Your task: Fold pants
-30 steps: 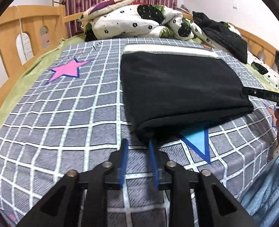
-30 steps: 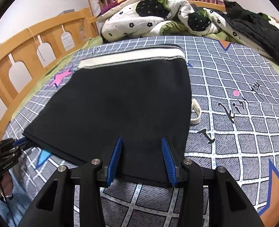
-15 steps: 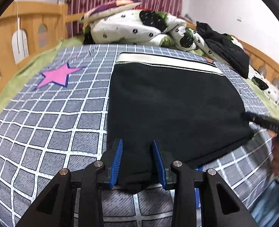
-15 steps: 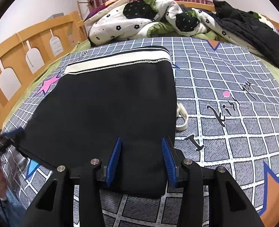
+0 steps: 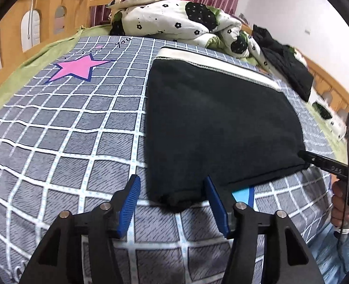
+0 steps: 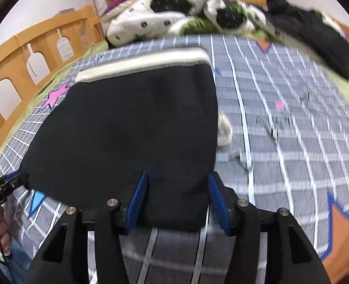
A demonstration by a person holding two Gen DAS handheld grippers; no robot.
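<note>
- Nearest in the left wrist view: left gripper [image 5: 173,203], jaws opening, blue pads spread either side of the near left corner of the pants [image 5: 212,123] without pressing on it.
- Nearest in the right wrist view: right gripper [image 6: 178,197], jaws opening too, straddling the near right corner of the same black cloth; picture blurred, but no squeeze showing.
- Just beyond: folded pants lying flat as a dark rectangle on the checked bedspread [image 5: 63,137], near hem bunched slightly at the left corner.
- Off to the side in the left wrist view: hand [image 5: 344,203] gripping the right tool's handle at the bed's edge.
- Farther: pale waistband [image 5: 212,62] along the far edge of the pants, pink star [image 5: 79,67] printed on the spread to its left.
- Beside the right edge of the cloth: a pale loop [image 6: 224,130], probably a drawstring, lying loose.
- Farthest: heaped floral quilt [image 5: 174,21], dark jacket [image 5: 285,64], wooden headboard [image 6: 32,56].
- Step in hand, by judgement: letting go after laying a fold, or readying a fresh pinch on the near corners.
- Next move likely calls for: matched grips on both corners and an even carry toward the waistband.
</note>
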